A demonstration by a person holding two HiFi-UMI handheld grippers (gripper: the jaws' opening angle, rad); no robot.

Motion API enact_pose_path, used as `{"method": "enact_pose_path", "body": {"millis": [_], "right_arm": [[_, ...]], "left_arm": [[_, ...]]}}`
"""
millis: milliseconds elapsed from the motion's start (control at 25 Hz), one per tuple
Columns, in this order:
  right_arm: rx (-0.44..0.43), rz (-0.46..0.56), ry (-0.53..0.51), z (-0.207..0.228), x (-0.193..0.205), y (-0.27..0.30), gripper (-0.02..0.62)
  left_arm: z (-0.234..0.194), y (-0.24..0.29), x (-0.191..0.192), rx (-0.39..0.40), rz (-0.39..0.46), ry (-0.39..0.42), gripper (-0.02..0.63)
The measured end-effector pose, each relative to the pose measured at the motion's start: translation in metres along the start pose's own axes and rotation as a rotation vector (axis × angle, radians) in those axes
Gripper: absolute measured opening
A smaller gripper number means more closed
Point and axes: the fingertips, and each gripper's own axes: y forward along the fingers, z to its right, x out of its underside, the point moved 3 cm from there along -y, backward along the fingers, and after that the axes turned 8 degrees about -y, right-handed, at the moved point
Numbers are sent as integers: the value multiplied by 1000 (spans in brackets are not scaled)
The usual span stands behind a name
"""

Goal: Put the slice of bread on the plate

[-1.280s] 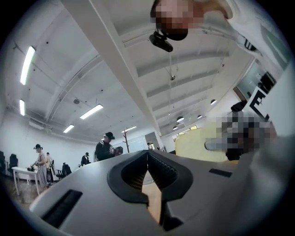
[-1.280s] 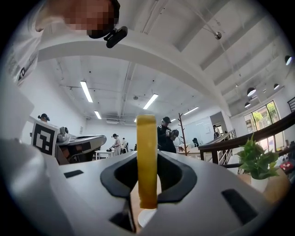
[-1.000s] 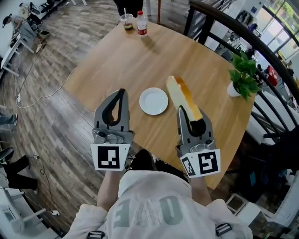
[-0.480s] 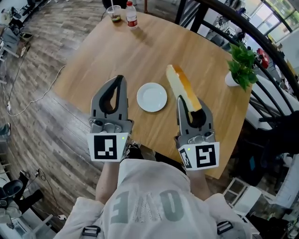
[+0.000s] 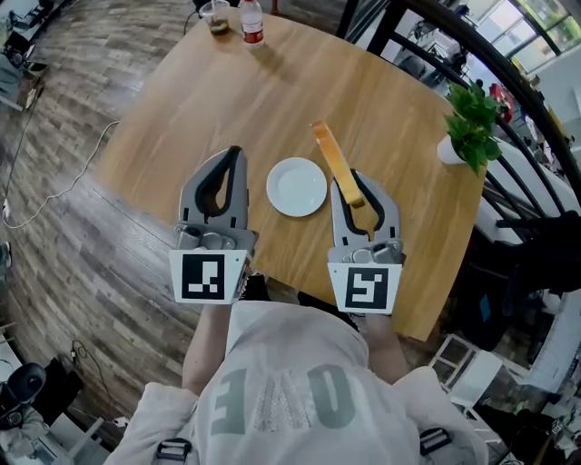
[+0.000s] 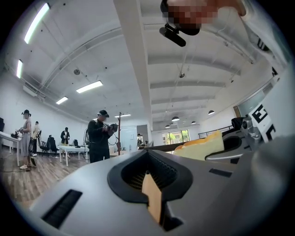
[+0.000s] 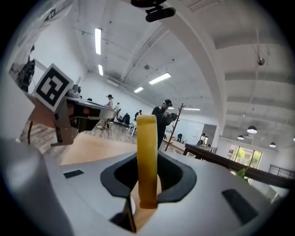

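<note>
Wood, pale and light-grained, makes up the round counter (image 5: pixel 209 100) that fills the upper half of the head view. Near the middle of the frame a small round white plate (image 5: pixel 297 187) lies flat on it, with nothing on it.

The right tool (image 5: pixel 361 191) sits just right of the plate and has hold of the slice of bread with a golden-brown crust (image 5: pixel 338 168). From above the slice shows edge-on, a narrow amber strip running from the tool up and to the left, and its far end reaches past the plate's upper right rim. In the right gripper view the right tool (image 7: pixel 147 184) has its jaws closed on the lower end of the slice (image 7: pixel 147 152), which stands upright as a yellow band in the centre of the frame. The slice appears to be held off the counter, though the steep angle makes that hard to confirm. It is beside the plate, not on it.

The left tool (image 5: pixel 232 156) sits left of the plate, at about the same height in the frame. In the left gripper view the left tool (image 6: pixel 148 161) has its jaws brought together with nothing between them. The slice (image 6: pixel 200 146) shows there at centre right, pale crumb under the crust.

At the top edge stand a clear plastic bottle with a red label (image 5: pixel 251 23) and a plastic cup (image 5: pixel 216 16). A green plant in a white pot (image 5: pixel 467 127) stands at the counter's right rim.
</note>
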Motion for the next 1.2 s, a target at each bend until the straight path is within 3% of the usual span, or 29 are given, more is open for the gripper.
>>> {"method": "enact_pose_path", "body": {"millis": [160, 280, 400, 560, 840, 1200], "right_arm": [[-18, -46, -191, -20, 9, 20, 94], [-40, -89, -392, -41, 21, 35, 94], [-85, -137, -582, -64, 42, 52, 94], [-158, -206, -754, -88, 76, 73, 94], [-242, -283, -905, -113, 128, 94, 94], [-280, -329, -961, -127, 157, 102, 94]], "left_arm": [[-8, 0, 17, -11, -34, -15, 9], [-13, 1, 32, -16, -65, -26, 9], [-16, 3, 41, -19, -87, -35, 9], [-19, 7, 49, -25, -108, -48, 9], [-27, 9, 59, -67, -124, -66, 9], [-35, 8, 71, -91, -154, -89, 9]]}}
